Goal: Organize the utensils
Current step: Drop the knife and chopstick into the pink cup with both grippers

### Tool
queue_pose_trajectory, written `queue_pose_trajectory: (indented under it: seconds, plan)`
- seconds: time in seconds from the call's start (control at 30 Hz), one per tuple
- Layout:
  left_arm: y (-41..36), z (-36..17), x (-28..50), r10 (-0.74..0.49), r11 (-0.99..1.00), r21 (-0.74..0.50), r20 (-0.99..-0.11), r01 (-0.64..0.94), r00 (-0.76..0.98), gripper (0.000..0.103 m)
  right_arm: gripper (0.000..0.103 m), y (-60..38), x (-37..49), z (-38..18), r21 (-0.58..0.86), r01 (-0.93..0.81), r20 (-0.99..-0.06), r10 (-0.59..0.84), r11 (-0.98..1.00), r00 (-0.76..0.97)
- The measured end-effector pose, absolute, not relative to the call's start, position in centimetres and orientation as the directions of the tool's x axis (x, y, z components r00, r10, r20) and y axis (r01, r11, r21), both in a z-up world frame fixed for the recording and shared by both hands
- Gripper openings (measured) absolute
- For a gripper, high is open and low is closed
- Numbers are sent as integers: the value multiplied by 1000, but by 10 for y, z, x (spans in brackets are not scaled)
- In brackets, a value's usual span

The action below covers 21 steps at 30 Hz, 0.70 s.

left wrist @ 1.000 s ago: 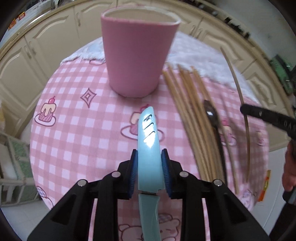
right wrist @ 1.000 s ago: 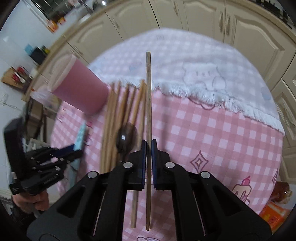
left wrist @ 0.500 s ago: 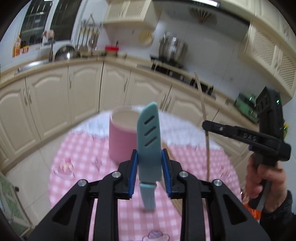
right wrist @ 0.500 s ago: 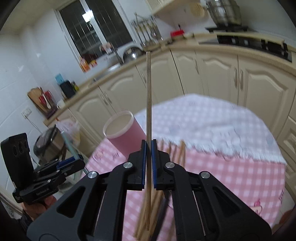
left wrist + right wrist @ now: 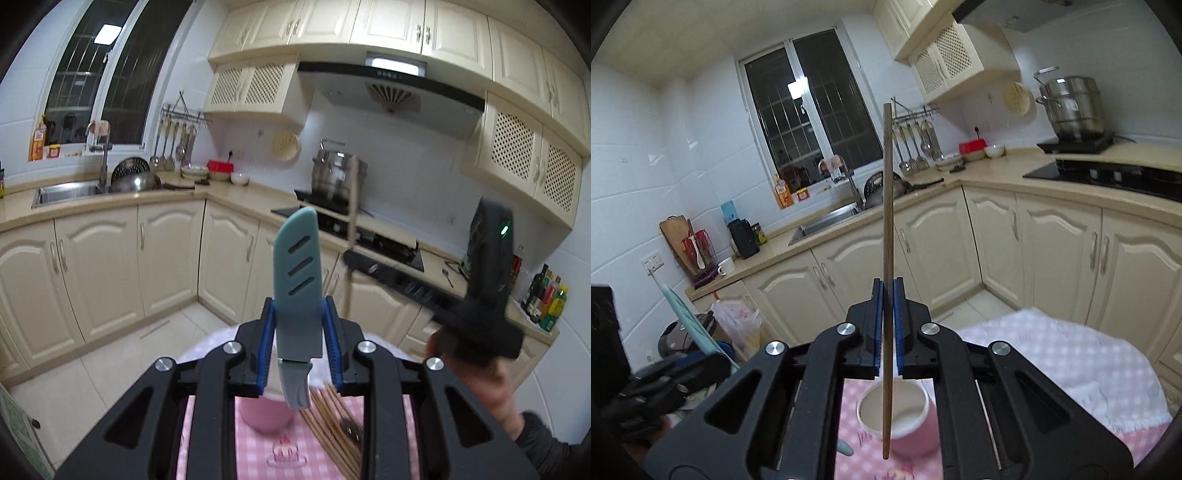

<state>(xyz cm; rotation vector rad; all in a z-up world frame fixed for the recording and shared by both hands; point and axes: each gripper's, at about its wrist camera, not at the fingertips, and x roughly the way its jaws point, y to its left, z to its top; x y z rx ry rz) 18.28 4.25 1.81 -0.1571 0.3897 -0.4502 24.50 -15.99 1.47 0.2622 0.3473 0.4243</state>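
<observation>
Left gripper [image 5: 298,325] up in the air, blue pads clamped on the sides of a teal knife [image 5: 296,280] still in its slotted sheath, tip pointing up, handle hanging down below the pads. Right gripper [image 5: 888,317] squeezed tight on a single wooden chopstick [image 5: 887,229], held near upright, lower end dangling over the pink cup [image 5: 897,424]. Cup standing upright on the bench [image 5: 317,454] with the pink checkered cloth, mouth open, nothing visible inside from the right wrist view. Bundle of remaining chopsticks [image 5: 332,428] lying flat just right of the cup, with a dark spoon [image 5: 351,430] on top of them toward the right edge. White fringed cloth [image 5: 1071,362] draped over the far side of the bench. Right hand [image 5: 480,384] blurry at the right of the left wrist view.
</observation>
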Motion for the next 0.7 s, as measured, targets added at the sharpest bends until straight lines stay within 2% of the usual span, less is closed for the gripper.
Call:
queue_pose_trajectory:
  seconds: [0.13,0.4,0.57,0.6,0.63,0.67,0.7]
  plan:
    - [36,19,210,-423,905,-201,-355,374,833,24,6,-146,263,-1,295,-346,-284,428,890,858]
    - [28,-25,249,-378,926,-185,-449,330,809,24,6,-140,279,-37,277,-325,-344,409,904,845]
    - [23,-40,251,-386,922,-184,-478,341,789,25,9,-143,279,-43,266,-335,-384,418,904,823]
    - [22,-40,249,-385,923,-183,-478,339,789,27,14,-144,278,-43,262,-333,-392,415,906,821]
    - [23,-39,247,-388,922,-185,-475,341,790,37,43,-148,275,-42,262,-325,-393,408,909,824]
    - [24,-37,244,-382,924,-186,-467,333,798,41,78,-153,271,-41,271,-306,-378,393,913,838]
    - [28,-34,240,-372,928,-189,-453,320,810,57,83,-162,265,-39,291,-296,-354,390,910,850]
